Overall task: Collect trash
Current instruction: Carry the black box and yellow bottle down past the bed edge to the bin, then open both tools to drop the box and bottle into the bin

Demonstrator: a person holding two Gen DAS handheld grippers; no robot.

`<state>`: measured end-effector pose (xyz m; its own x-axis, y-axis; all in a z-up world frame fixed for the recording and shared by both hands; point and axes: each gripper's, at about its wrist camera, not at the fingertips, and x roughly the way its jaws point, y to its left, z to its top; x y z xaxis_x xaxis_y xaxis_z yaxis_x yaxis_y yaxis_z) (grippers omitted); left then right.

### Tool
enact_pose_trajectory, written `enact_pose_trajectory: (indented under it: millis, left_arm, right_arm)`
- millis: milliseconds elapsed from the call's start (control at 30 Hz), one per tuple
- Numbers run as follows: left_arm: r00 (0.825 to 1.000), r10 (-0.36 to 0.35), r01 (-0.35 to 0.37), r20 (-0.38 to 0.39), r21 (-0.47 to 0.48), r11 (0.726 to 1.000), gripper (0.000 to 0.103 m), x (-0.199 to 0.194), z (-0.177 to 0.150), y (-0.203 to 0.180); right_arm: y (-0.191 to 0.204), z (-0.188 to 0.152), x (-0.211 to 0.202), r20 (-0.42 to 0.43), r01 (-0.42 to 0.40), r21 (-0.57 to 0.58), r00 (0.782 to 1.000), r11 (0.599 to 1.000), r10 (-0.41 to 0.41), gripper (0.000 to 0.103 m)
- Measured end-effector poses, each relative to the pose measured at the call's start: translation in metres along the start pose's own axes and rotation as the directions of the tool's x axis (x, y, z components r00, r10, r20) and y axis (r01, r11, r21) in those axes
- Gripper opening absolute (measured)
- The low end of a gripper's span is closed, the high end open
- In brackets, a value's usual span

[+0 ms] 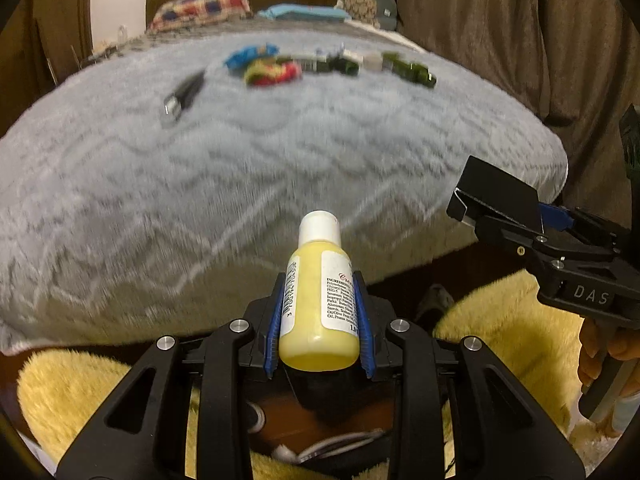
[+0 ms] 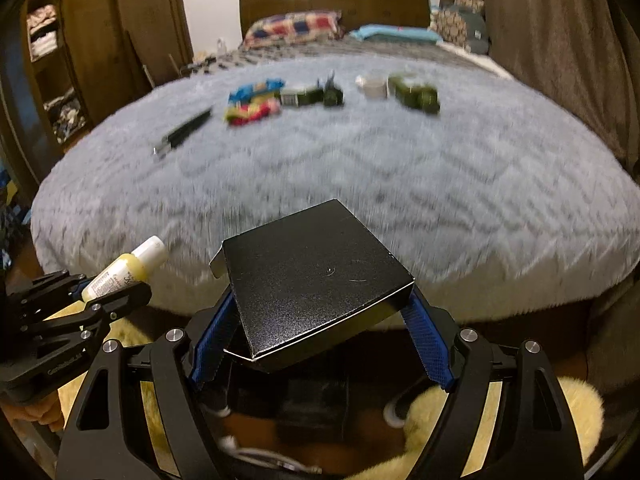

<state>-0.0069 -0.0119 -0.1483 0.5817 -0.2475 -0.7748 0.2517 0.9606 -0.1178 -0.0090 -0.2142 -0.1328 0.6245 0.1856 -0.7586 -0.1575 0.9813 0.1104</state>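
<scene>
My left gripper is shut on a small yellow bottle with a white cap, held off the bed's near edge; the bottle also shows in the right wrist view. My right gripper is shut on a flat black box, also seen in the left wrist view at the right. Far across the grey fuzzy blanket lie more items: a black pen-like stick, colourful wrappers, dark green bottles and a white cup.
A yellow fluffy rug lies on the floor below the grippers, with white cables and a dark bin-like opening under them. Brown curtains hang at the right. Pillows and a headboard stand at the back.
</scene>
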Motion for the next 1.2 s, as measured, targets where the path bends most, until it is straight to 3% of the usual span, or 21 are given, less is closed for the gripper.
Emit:
enact_pose_trajectory:
  millis: [200,567,767,800,900,1200]
  left_arm:
    - [0.994,-0.026,0.026,-0.105,-0.006,1.000,0.029,0.033,-0.021,-0.001]
    - [0.955,-0.061,0.057,-0.292,-0.024,0.998,0.029,0.095,-0.052,0.001]
    - [0.939,-0.077,0.070,-0.334,-0.034,0.997,0.030,0.110,-0.059,0.001]
    - [0.938,-0.078,0.070,-0.337,-0.036,0.997,0.034,0.109,-0.058,0.003]
    - [0.940,-0.073,0.063,-0.332,-0.040,0.997,0.048,0.111,-0.059,0.005]
    - [0.945,-0.056,0.042,-0.321,-0.049,0.998,0.050,0.103,-0.049,0.016]
  right_arm:
    - [-0.004,-0.023,0.040,-0.141,-0.029,0.039,0.989,0.999,0.034,0.080]
    - [-0.005,-0.056,0.103,-0.303,-0.038,0.094,0.951,0.995,0.065,0.080]
    - [-0.001,-0.063,0.123,-0.327,-0.051,0.113,0.941,0.992,0.086,0.082]
    - [-0.003,-0.060,0.125,-0.329,-0.053,0.113,0.940,0.992,0.088,0.082]
    - [-0.002,-0.058,0.128,-0.330,-0.068,0.131,0.938,0.989,0.108,0.088]
    - [-0.017,-0.040,0.117,-0.299,-0.072,0.159,0.947,0.985,0.117,0.089]
